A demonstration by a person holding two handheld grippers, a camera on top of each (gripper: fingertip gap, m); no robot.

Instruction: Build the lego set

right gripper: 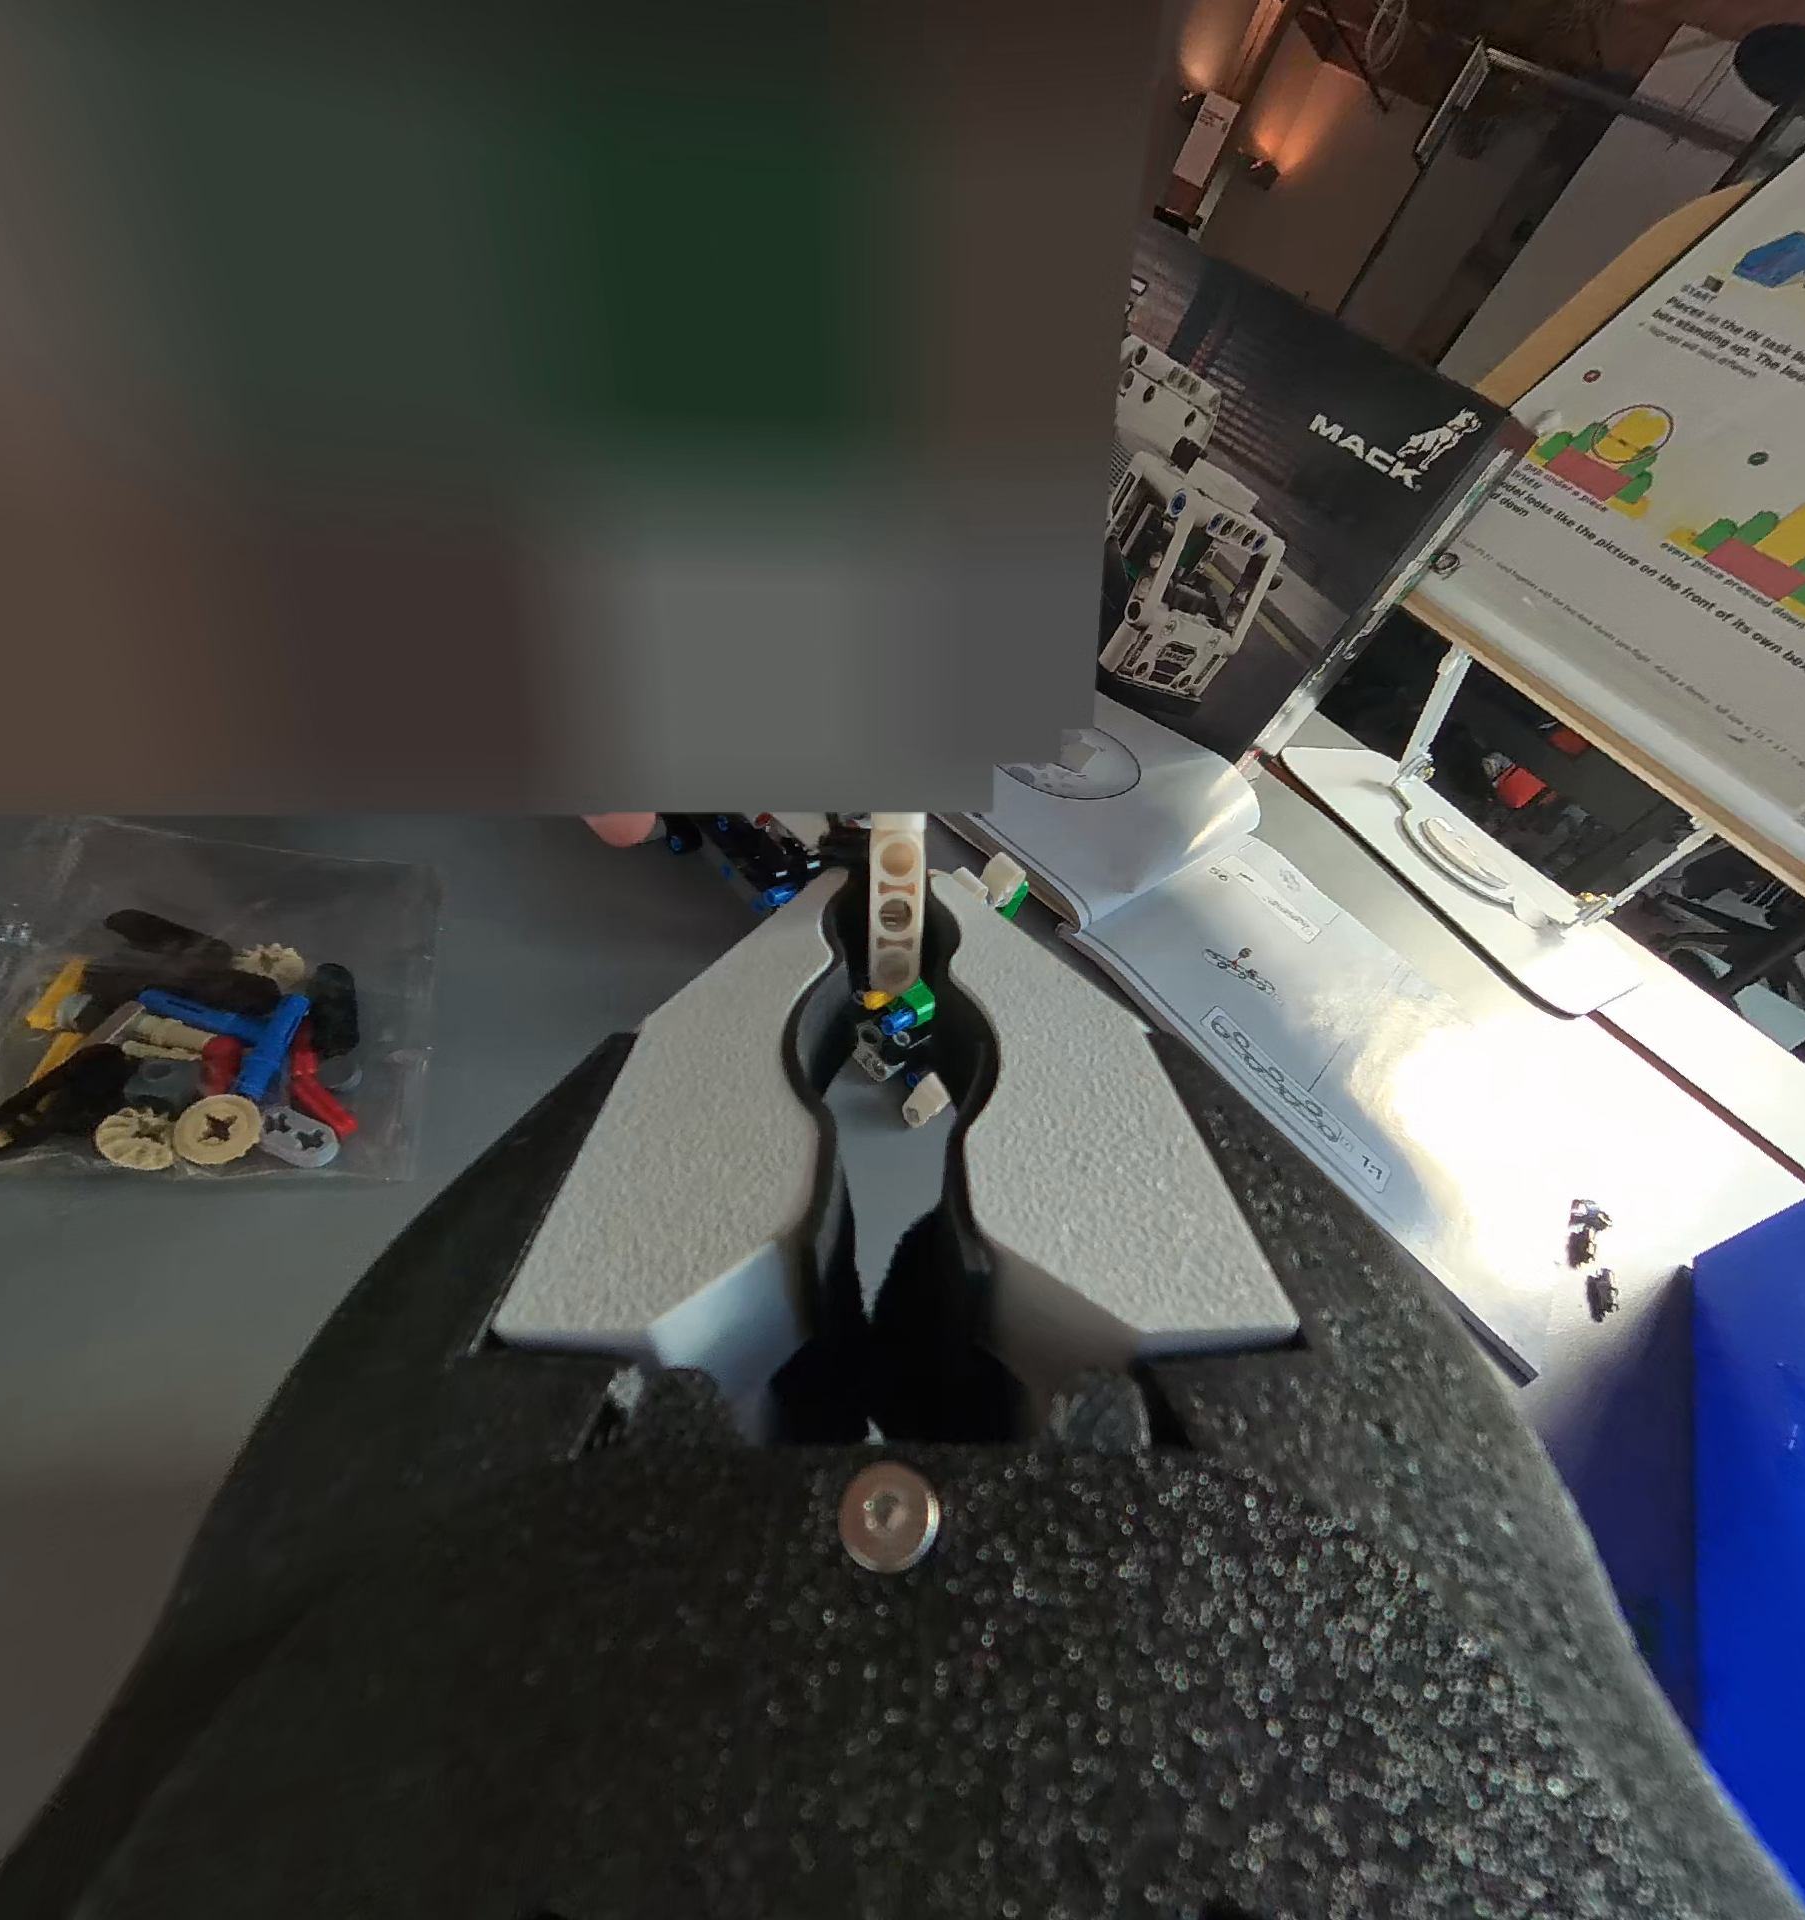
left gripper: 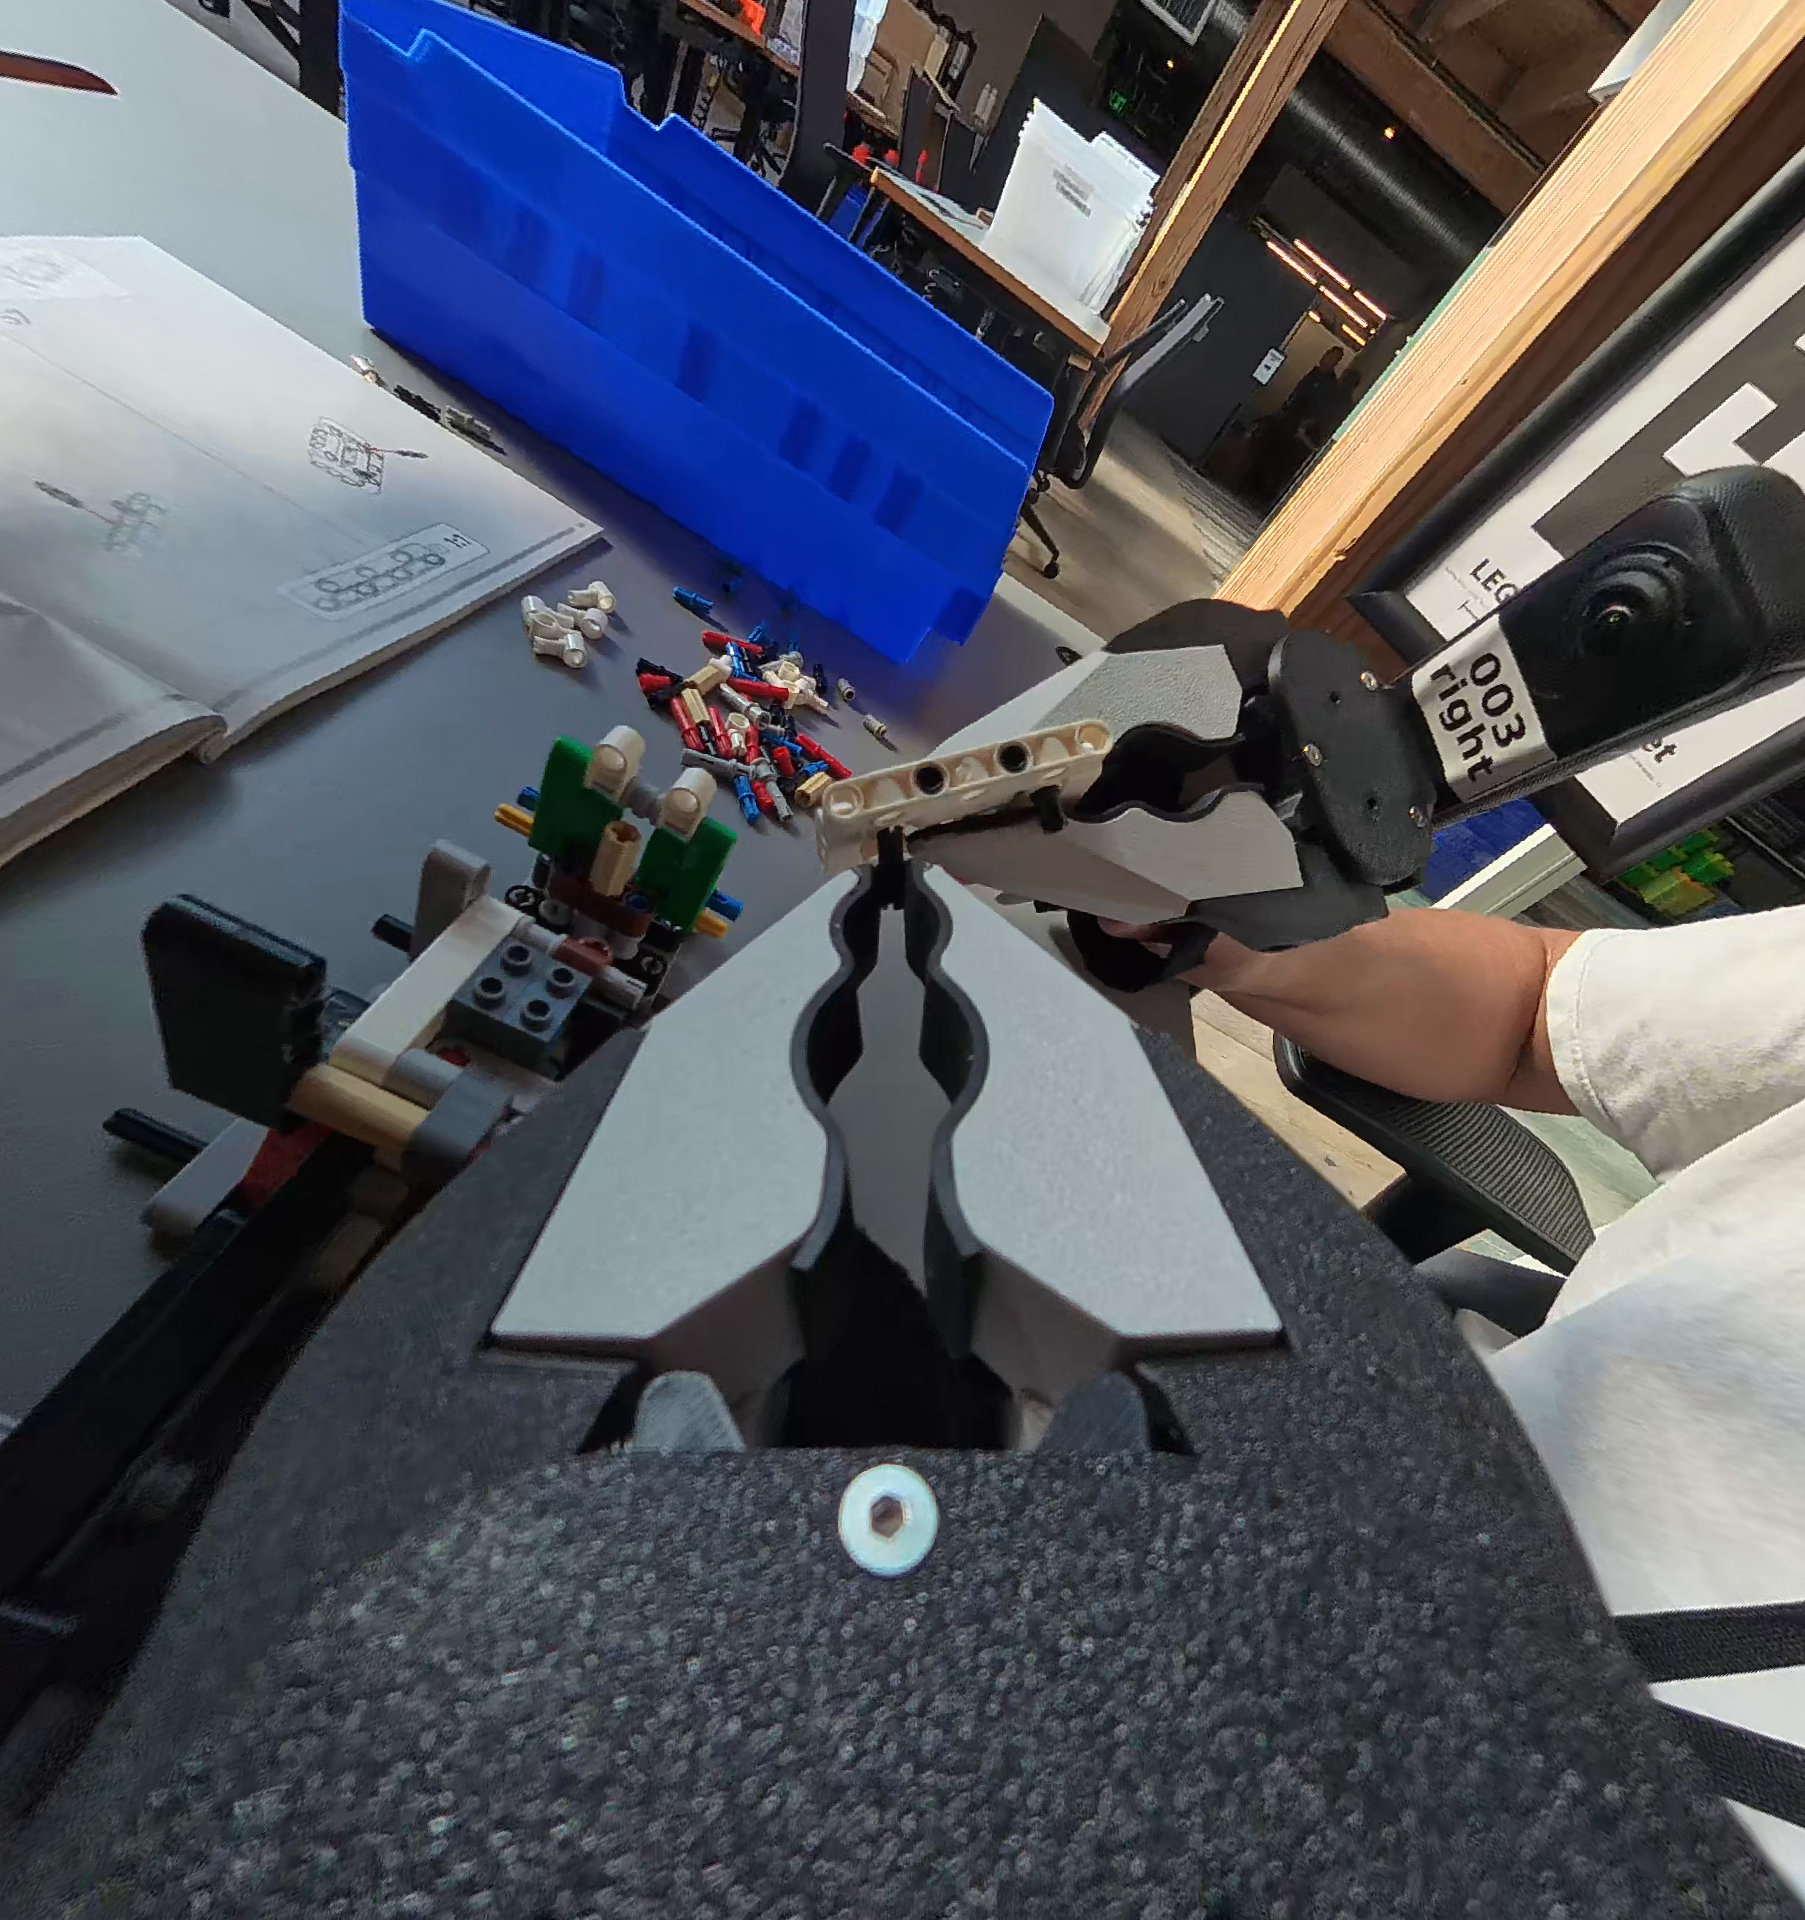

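Observation:
My left gripper (left gripper: pixel 890 878) is shut on a small black pin (left gripper: pixel 889 847). The pin's far end meets the lower edge of a white beam with holes (left gripper: pixel 867 805). My right gripper (left gripper: pixel 981 795) comes in from the right above the table and is shut on that beam, which sticks out past its fingertips. In the right wrist view the right gripper (right gripper: pixel 893 894) pinches the beam (right gripper: pixel 896 914) edge-on between its pads. A partly built brick model (left gripper: pixel 607 842) with green and tan pieces lies on the dark table just left of the left fingers; part of it shows in the right wrist view (right gripper: pixel 903 1023).
A pile of red, blue and tan pins (left gripper: pixel 752 727) lies behind the model. A blue bin (left gripper: pixel 669 312) stands at the back and an open booklet (left gripper: pixel 202 520) at the left. A clear bag of parts (right gripper: pixel 181 1049), a dark box (right gripper: pixel 1293 540) and a board on a stand (right gripper: pixel 1656 468) also show.

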